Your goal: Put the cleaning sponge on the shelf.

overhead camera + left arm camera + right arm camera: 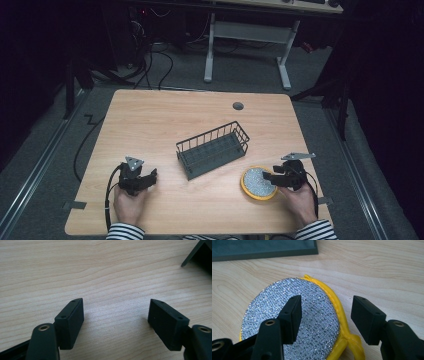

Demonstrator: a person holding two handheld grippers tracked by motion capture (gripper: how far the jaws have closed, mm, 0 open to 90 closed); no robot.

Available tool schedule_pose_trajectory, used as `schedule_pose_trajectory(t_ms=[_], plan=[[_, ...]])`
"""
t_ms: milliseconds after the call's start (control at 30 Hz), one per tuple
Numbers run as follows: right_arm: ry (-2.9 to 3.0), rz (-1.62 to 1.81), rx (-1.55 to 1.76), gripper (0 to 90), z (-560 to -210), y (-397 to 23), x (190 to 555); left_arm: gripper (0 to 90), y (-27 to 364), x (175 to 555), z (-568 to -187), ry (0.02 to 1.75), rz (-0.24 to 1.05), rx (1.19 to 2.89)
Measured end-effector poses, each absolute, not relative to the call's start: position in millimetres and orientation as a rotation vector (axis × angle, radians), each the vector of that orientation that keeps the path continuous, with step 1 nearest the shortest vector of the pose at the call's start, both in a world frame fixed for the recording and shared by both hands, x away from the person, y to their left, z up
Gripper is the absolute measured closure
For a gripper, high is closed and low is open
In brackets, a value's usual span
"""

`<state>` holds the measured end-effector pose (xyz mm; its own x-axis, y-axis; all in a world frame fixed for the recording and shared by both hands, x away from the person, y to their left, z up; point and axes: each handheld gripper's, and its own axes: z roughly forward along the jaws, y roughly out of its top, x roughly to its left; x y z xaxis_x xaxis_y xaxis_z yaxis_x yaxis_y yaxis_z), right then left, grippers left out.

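- My table (165, 120) is pale wood-grain laminate with rounded corners and a small grey cable grommet (238, 106) near its far edge
- A dark wire basket (212, 149) sits tilted near the middle of the table, with bare wood all round it
- The round scouring pad (258, 183), silver mesh face with a yellow rim, lies flat on the wood just right of the basket and near my side of the table
- My right gripper (266, 176) hangs over that pad with its jaws spread wide: in the right gripper view one jaw is above the silver mesh, the other beyond the yellow rim, and neither presses on it
- My left gripper (153, 174) sits low over bare wood left of the basket, jaws wide apart and nothing between them
- Beyond the table the floor (45, 165) is grey carpet with black cables (165, 65) trailing over it, and a white-legged desk (250, 35) stands at the back; the rest of the room is dark
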<state>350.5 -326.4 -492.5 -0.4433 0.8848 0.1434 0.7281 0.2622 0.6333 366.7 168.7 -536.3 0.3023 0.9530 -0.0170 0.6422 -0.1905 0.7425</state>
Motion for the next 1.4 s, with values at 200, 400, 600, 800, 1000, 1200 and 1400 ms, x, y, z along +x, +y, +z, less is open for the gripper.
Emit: schedule_pose_trajectory(t_ms=[200,400,600,800,1000,1200,1400], plan=[[2.358,0.922,1.536,44.3,-496.0,-326.2,358.2,29.5,168.6,366.7,-536.3,1.417,0.611,1.921],[2.414,0.880,1.542,48.4,-495.8,-323.3,365.4,29.4,168.6,366.7,-536.4,1.417,0.610,1.920],[2.498,0.811,1.517,64.9,-491.8,-321.1,373.9,29.4,168.6,366.7,-536.4,1.417,0.610,1.921],[2.529,0.782,1.458,81.9,-488.0,-322.2,377.2,29.3,168.8,366.7,-536.3,1.417,0.609,1.921],[2.535,0.815,1.460,83.7,-485.8,-324.0,376.3,29.1,169.1,366.8,-536.3,1.416,0.605,1.919],[2.506,0.889,1.438,84.3,-481.1,-326.9,374.5,28.8,168.2,366.7,-536.3,1.415,0.612,1.925],[2.462,0.934,1.413,84.6,-472.2,-329.6,372.2,28.8,168.2,366.7,-536.3,1.415,0.612,1.926]])
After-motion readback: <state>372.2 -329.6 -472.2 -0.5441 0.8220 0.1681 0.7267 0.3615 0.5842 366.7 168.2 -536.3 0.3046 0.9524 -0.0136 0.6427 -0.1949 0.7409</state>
